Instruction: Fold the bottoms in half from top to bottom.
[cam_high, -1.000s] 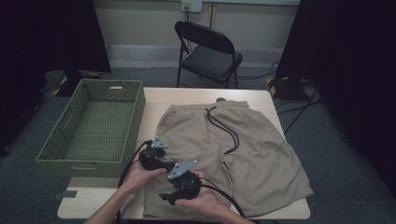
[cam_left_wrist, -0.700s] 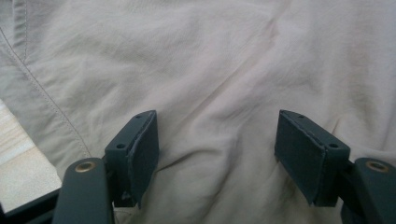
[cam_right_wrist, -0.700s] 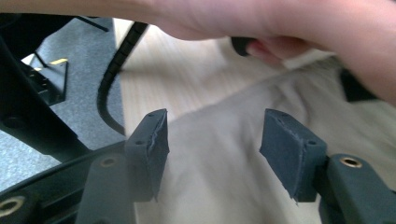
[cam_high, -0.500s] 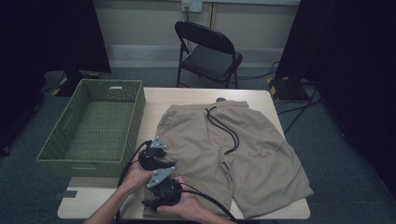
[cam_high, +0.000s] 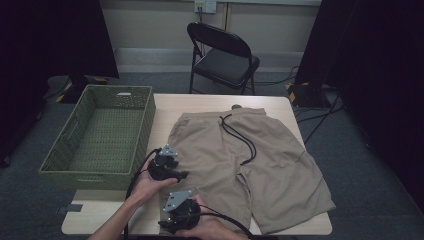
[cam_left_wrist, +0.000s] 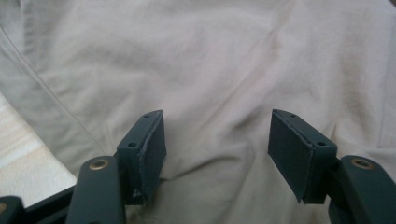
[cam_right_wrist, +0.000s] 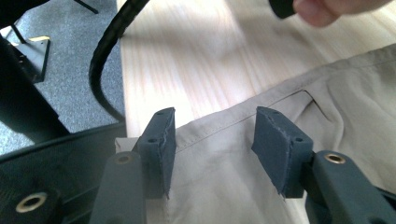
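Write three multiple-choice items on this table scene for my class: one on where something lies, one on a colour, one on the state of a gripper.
1. Where does the basket stand?
A. left of the shorts
B. on the chair
C. on top of the shorts

2. What colour is the drawstring of the shorts?
A. white
B. black
C. red

3. How do the jaws of the left gripper stand?
A. shut on the drawstring
B. open above the cloth
C. shut on the basket rim

Key: 1 A, the high view shows it at the table's left edge; 2 B, a dark cord on tan cloth; 3 B, its own view shows a wide gap with fabric between.
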